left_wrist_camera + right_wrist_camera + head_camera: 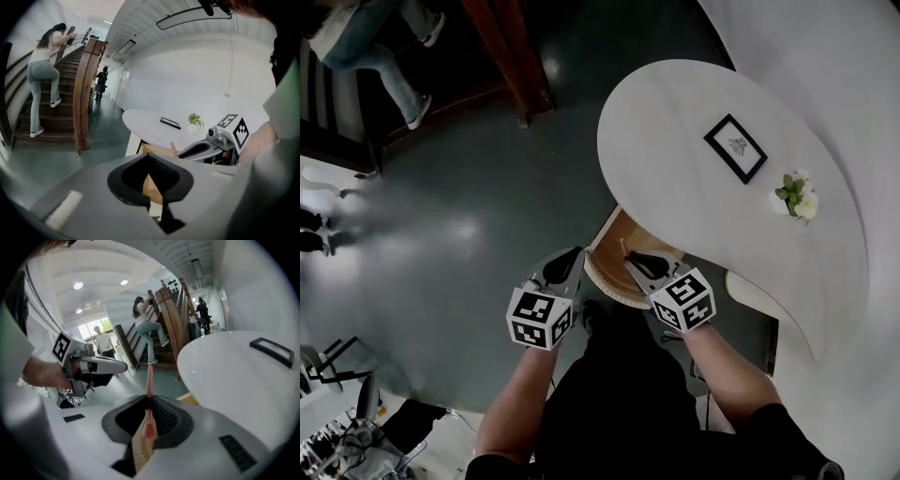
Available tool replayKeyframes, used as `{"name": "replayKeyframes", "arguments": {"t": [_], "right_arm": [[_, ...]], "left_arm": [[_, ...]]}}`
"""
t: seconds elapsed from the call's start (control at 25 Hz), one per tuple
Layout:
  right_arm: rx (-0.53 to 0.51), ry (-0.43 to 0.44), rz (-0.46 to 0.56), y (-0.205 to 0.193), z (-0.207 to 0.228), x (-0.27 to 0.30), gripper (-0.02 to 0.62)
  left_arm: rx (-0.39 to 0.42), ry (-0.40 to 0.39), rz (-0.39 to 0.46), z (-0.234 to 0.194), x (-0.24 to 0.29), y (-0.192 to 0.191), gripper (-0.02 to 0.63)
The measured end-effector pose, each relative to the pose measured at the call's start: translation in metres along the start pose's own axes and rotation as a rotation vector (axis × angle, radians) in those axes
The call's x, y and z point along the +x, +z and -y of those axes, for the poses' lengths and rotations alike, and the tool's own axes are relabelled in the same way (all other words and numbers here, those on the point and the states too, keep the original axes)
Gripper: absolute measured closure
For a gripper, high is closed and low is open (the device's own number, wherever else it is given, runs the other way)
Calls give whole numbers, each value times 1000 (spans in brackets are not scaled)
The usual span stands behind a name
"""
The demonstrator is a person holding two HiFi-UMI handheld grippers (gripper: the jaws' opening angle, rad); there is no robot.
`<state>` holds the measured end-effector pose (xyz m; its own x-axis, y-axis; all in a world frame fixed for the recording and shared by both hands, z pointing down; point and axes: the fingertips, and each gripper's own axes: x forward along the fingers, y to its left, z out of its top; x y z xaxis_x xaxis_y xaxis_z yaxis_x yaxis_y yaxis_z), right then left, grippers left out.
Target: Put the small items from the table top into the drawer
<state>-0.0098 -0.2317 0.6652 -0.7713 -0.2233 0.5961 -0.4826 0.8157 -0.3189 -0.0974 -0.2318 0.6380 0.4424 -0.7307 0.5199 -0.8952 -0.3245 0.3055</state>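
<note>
The white table top [694, 159] carries a black picture frame [735, 147] and a small pot of flowers [795, 197]. Under the table's near edge a wooden drawer [617, 246] stands pulled out. My right gripper [635, 262] hovers over the drawer, shut on a thin pink pen [149, 380] that sticks out past its tips. In the left gripper view the pen [173, 150] shows above the drawer [151, 150]. My left gripper [574, 258] hangs just left of the drawer, its jaws closed with nothing between them [152, 180].
A wooden staircase [61, 98] rises beyond the dark floor [506, 187], with a person [44, 79] climbing it. Other people [101, 341] stand further off. Cables and gear [347, 422] lie at the lower left. A white wall [862, 112] curves behind the table.
</note>
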Motion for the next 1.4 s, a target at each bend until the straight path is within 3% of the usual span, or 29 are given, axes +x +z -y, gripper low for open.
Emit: {"name": "replayKeyframes", "arguments": {"t": [0.44, 0.72, 0.96, 1.16, 1.4], "right_arm": [[-72, 37, -221, -58, 25, 60, 541], [-128, 15, -359, -92, 40, 86, 541], [-239, 37, -498, -122, 49, 104, 541], [-259, 32, -593, -142, 55, 115, 541], [-277, 12, -654, -160, 63, 121, 541]], "left_arm": [[-16, 19, -62, -12, 28, -29, 595], [-32, 36, -71, -23, 26, -38, 595], [-51, 50, -72, -26, 23, -44, 595], [-61, 54, -79, -28, 15, -49, 595], [-65, 62, -81, -31, 10, -53, 595]]}}
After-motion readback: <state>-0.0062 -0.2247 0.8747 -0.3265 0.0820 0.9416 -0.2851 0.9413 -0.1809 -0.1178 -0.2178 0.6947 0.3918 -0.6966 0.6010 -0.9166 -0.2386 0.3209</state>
